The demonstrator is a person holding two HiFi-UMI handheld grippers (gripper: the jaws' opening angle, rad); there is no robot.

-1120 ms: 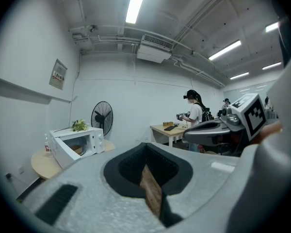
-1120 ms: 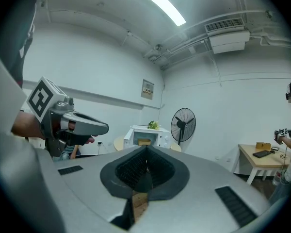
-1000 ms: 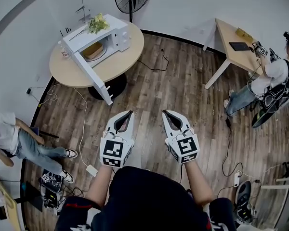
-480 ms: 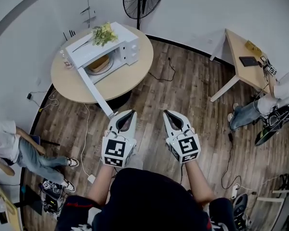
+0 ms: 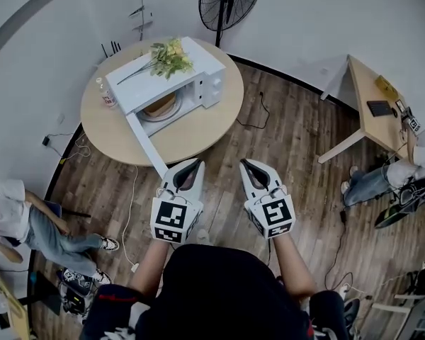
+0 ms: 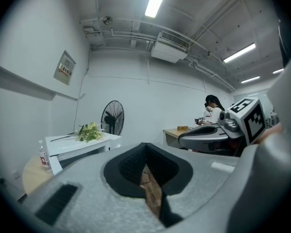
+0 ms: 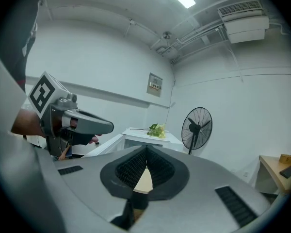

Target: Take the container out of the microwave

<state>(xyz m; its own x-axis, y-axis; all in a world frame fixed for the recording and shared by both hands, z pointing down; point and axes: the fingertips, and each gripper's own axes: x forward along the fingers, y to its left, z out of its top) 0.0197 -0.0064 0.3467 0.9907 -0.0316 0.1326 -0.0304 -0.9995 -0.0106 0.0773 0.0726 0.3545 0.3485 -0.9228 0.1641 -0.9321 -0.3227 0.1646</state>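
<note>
Container (image 5: 159, 105) sits inside microwave (image 5: 138, 83) (open door (image 5: 145, 144) pointing toward person).

Round table (image 5: 191, 137), microwave (image 5: 138, 91) and bottle (image 5: 106, 94) atop

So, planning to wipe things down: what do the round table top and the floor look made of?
Round table top: pale wood or wood-look laminate, smooth and matte, even beige with no grain visible. Floor: brown wood or laminate planks, with seams and streaky grain visible.
</note>
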